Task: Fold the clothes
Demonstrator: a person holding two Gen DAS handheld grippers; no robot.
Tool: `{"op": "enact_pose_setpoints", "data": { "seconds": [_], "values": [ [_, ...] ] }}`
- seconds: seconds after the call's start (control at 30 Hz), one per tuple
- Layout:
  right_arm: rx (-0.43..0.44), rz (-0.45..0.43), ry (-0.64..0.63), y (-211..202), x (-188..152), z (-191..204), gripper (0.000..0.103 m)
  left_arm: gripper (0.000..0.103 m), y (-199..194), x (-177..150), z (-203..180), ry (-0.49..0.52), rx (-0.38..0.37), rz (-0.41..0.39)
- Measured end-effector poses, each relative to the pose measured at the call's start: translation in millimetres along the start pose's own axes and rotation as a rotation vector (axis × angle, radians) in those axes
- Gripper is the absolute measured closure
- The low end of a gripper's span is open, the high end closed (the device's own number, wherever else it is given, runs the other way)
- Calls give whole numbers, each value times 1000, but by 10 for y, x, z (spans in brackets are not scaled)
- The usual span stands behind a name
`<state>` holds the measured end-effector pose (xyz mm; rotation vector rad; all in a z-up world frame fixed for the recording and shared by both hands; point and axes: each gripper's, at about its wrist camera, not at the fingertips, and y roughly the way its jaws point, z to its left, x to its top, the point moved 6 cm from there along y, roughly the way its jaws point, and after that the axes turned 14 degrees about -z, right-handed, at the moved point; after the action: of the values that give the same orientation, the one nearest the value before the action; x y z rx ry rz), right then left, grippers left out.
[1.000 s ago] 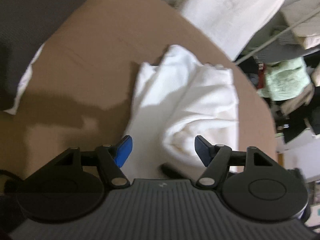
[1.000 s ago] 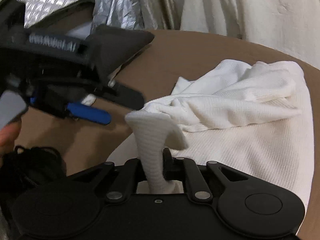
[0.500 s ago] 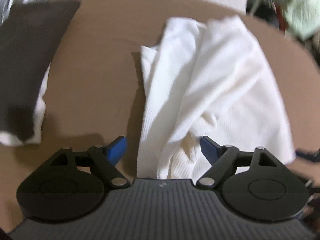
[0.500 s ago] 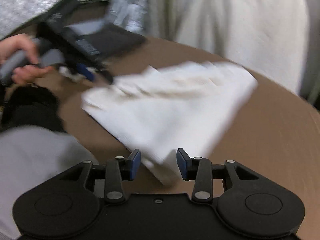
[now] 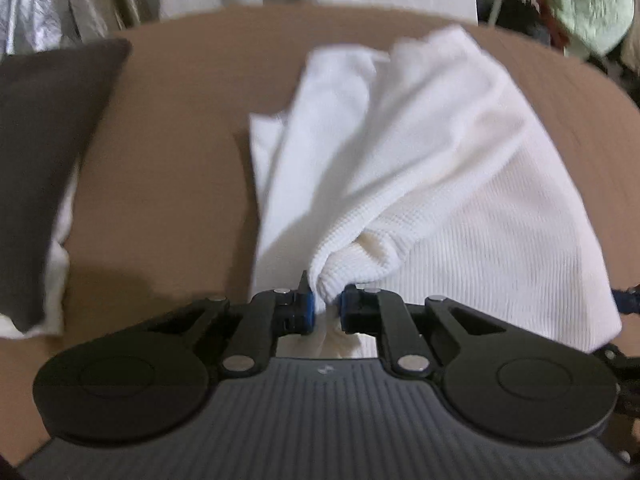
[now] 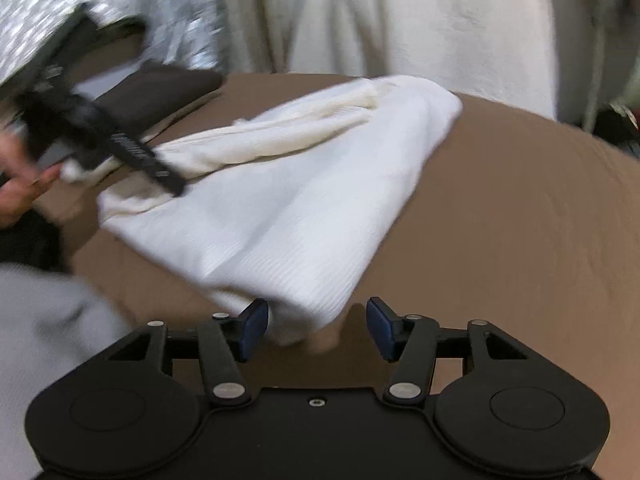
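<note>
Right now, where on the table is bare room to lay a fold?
Bare table lies between the dark cloth and the white garment, and right of the garment. The near left is crowded: the left gripper grips the garment.

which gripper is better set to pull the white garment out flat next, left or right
Left. The left gripper has just closed and pinches a bunched edge of the white garment. The right gripper has just been opening; a corner lies loose between its jaws.

surface: brown round table (image 5: pixel 168 168) | lying on it: white garment (image 5: pixel 460 184), bunched | dark folded cloth (image 5: pixel 36 152) lying left of white garment, apart
</note>
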<state>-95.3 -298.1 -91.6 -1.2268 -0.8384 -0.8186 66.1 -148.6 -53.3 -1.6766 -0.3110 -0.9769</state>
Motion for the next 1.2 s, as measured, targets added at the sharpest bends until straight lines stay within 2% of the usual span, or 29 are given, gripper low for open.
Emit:
{"op": "enact_pose_setpoints", "data": {
  "seconds": [0.03, 0.07, 0.13, 0.2, 0.23, 0.3, 0.33, 0.4, 0.5, 0.57, 0.6, 0.63, 0.7, 0.77, 0.83, 0.87, 0.9, 0.93, 0.97, 1.03, 1.13, 1.2],
  "values": [
    [-8, -19, 35, 20, 13, -27, 71, 92, -24, -3, 36, -27, 1, -4],
    [-6, -39, 67, 17, 33, -46, 82, 92, -47, -7, 71, -54, 2, -7],
    [-41, -90, 13, -161, 118, 33, 89, 91, -83, -48, 94, -58, 22, -7],
    [-61, -37, -26, -187, 70, 42, 89, 88, -61, -103, 95, -3, 70, 6],
    [-67, 4, -38, -176, 28, 33, 90, 83, -42, -134, 92, 29, 98, 18],
    [-75, 83, 59, -58, -121, -109, 90, 82, 42, -195, -4, 87, 119, 46],
    [-70, 92, 99, -33, -149, -150, 90, 81, 76, -212, -39, 113, 140, 52],
    [-59, 78, 48, -80, -104, -81, 90, 80, 102, -188, -9, 131, 158, 49],
    [-42, 85, -29, -135, -66, 40, 89, 80, 81, -139, 99, 72, 163, 40],
    [16, 144, -2, -154, -97, 48, 84, 72, 42, -108, 186, 23, 189, 49],
    [82, 199, 32, -182, -118, 44, 81, 59, 22, -92, 230, -1, 202, 54],
    [144, 217, 85, -241, -93, 6, 82, 49, -32, -51, 285, -40, 222, 57],
    [247, 191, 208, -398, 32, -120, 80, 48, -233, 77, 350, -107, 182, 13],
    [325, 95, 303, -526, 246, -228, 78, 44, -423, 201, 338, -134, 114, -60],
    [370, -19, 389, -602, 407, -339, 59, 31, -534, 304, 285, -141, 65, -156],
    [378, -71, 429, -593, 462, -393, 56, 25, -575, 348, 249, -142, 43, -207],
    [373, -94, 450, -518, 478, -432, 55, 10, -532, 355, 176, -113, 41, -217],
    [365, -104, 462, -412, 480, -466, 56, 6, -487, 361, 103, -83, 39, -225],
    [343, -110, 471, -307, 470, -511, 56, 6, -442, 368, 29, -53, 37, -233],
    [242, -114, 485, -100, 412, -628, 55, 6, -352, 380, -118, 6, 34, -249],
    [183, -114, 518, 78, 322, -701, 54, 6, -101, 351, -434, 197, -6, -205],
    [180, -96, 553, 140, 267, -715, 54, 6, 23, 318, -648, 345, -43, -185]
  ]
}}
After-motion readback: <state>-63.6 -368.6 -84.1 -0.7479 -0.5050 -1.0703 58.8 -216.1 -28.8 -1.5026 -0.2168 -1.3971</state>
